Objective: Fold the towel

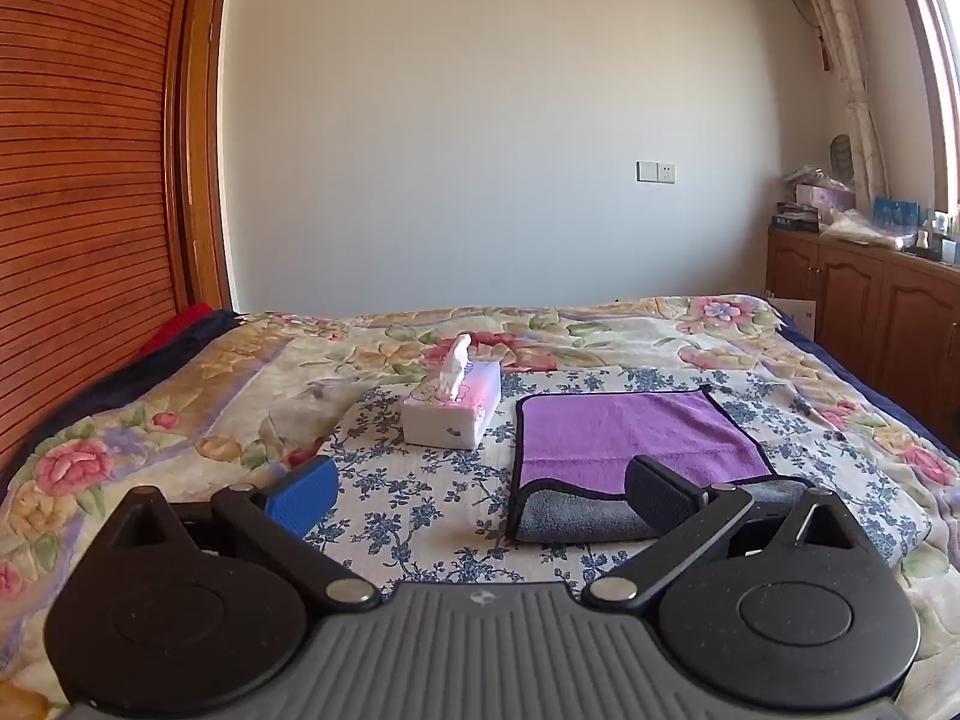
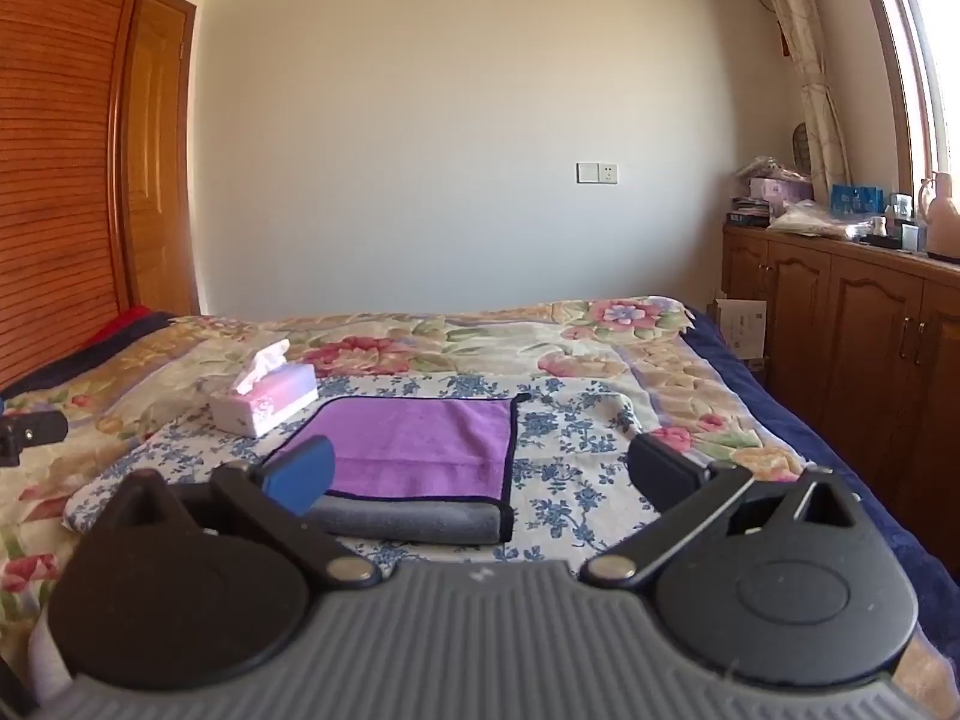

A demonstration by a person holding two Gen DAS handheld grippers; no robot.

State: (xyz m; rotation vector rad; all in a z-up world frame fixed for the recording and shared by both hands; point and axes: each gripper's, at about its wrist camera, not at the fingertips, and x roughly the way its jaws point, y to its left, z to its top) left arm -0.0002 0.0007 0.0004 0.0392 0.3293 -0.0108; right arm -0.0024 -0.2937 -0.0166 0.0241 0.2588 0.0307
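Purple towel (image 1: 636,432): microfibre, dark-edged, lying flat on the blue-flowered cloth (image 1: 420,480) on the bed (image 1: 180,372); I see its near edge turned over, showing a grey underside as a soft roll.
Towel, right view (image 2: 420,438): same piece, ahead and slightly left of centre, grey fold nearest me.
Left gripper (image 1: 480,495): my fingers stand wide apart, holding nothing; the blue pad (image 1: 303,495) is over bare cloth, the black pad (image 1: 657,495) overlaps the towel's grey fold in the view, contact I cannot tell.
Right gripper (image 2: 480,477): fingers wide apart, empty; blue pad (image 2: 300,474) in front of the towel's near left corner, black pad (image 2: 663,471) over the cloth to the right, apart from the towel.
Tissue box (image 1: 453,414): white and pink, one tissue standing up, just left of the towel, not touching it.
Floral blanket (image 1: 630,330): covers the bed beneath the cloth.
Wooden cabinets (image 2: 870,348): along the right wall, clutter on top.
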